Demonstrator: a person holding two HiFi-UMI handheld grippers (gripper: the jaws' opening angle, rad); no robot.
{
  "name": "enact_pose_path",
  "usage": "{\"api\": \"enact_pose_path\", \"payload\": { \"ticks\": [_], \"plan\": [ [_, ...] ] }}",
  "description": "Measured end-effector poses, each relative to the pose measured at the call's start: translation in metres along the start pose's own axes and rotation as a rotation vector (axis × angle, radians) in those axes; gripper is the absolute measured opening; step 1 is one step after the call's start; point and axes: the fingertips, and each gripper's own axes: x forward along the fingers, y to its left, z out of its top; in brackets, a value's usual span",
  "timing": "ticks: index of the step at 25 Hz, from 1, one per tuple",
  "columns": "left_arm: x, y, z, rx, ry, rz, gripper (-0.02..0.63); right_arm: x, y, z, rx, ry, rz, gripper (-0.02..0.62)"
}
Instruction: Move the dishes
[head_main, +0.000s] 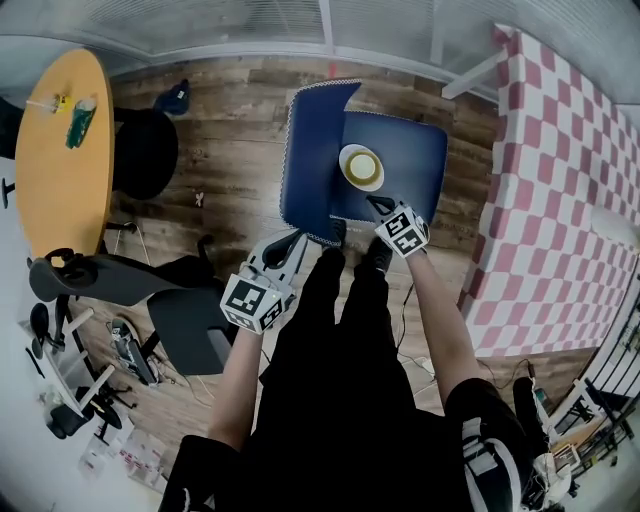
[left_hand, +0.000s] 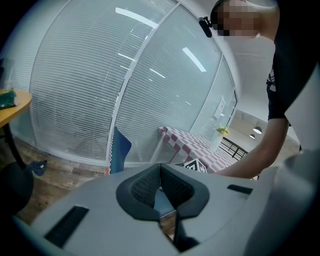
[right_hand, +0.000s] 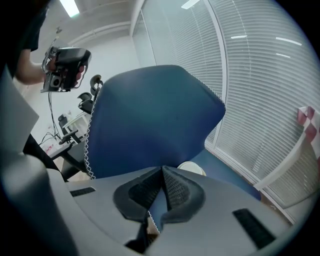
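A white dish (head_main: 361, 167) with a yellow inside sits on the seat of a blue chair (head_main: 415, 150). My right gripper (head_main: 378, 204) is shut and empty, its tips just short of the dish's near rim. In the right gripper view the shut gripper (right_hand: 162, 173) points at the chair's backrest (right_hand: 155, 115), and the dish (right_hand: 192, 168) peeks over its fingers. My left gripper (head_main: 296, 240) hangs by the chair's near-left edge, away from the dish. In the left gripper view this gripper (left_hand: 160, 170) is shut with nothing between the pads.
A red-and-white checked table (head_main: 560, 200) stands to the right of the chair. An orange round table (head_main: 55, 160) with small items is at the left, with black office chairs (head_main: 145, 150) beside it. Glass walls with blinds (left_hand: 100, 75) close off the far side.
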Motion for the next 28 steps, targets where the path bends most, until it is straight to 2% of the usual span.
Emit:
{"api": "enact_pose_path", "payload": {
  "ticks": [7,9,19,28],
  "plan": [
    [0.015,0.002,-0.017,-0.007,0.015,-0.013,0.021,0.026,-0.011,-0.021,-0.022,0.029,-0.013,0.018],
    [0.02,0.0,-0.022,-0.013,0.016,-0.015,0.021,0.033,-0.016,-0.026,-0.02,0.043,-0.011,0.056],
    [0.036,0.005,-0.042,-0.035,0.029,-0.022,0.021,0.07,-0.037,-0.046,-0.065,0.092,-0.037,0.14],
    [0.038,0.015,-0.057,-0.041,0.04,-0.016,0.021,0.106,-0.052,-0.064,-0.129,0.167,-0.077,0.156]
  ]
}}
